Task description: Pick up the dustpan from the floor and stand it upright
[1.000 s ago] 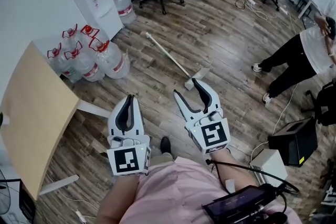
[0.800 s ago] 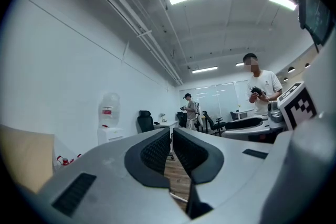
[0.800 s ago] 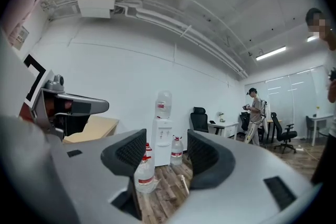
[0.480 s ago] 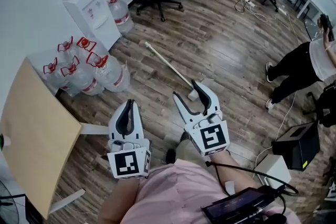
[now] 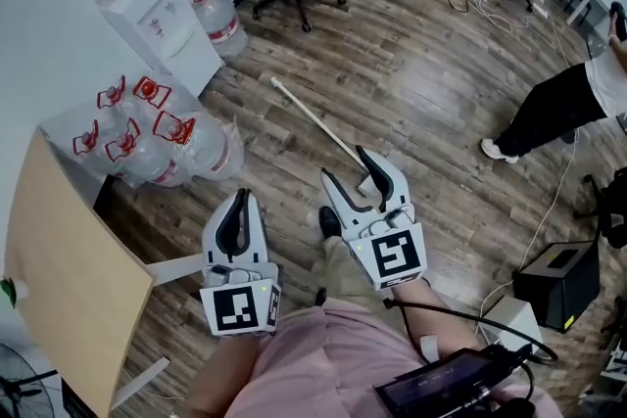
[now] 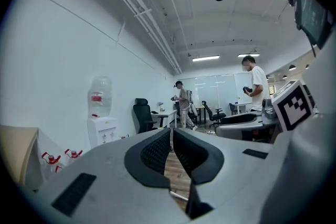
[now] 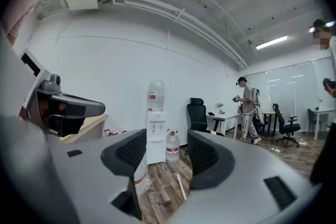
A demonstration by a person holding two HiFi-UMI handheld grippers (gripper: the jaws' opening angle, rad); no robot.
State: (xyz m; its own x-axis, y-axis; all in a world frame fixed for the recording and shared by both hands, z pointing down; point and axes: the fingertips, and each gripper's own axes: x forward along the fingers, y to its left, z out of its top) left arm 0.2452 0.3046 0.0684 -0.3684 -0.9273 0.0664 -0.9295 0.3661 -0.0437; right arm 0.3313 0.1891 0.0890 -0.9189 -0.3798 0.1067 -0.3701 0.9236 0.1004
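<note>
Floorboards (image 5: pixel 421 83) of dark wood filled most of the room, with a pale table (image 5: pixel 69 279) at the person's left and a cluster of water bottles (image 5: pixel 157 137) beside the wall. The dustpan (image 5: pixel 312 117) lay flat on the boards ahead. Its long pale handle pointed away toward the bottles, and its pan end was partly hidden behind the right gripper (image 5: pixel 345 164). That gripper hung above the pan end with its jaws spread wide and nothing between them. The left gripper (image 5: pixel 239 201) was held off to the side with its jaws pressed almost together, and it was empty too. To my eye the clean way was to lower the spread jaws squarely across the handle, close to the pan. After a firm pinch, the handle could swing up with the pan's base planted.
</note>
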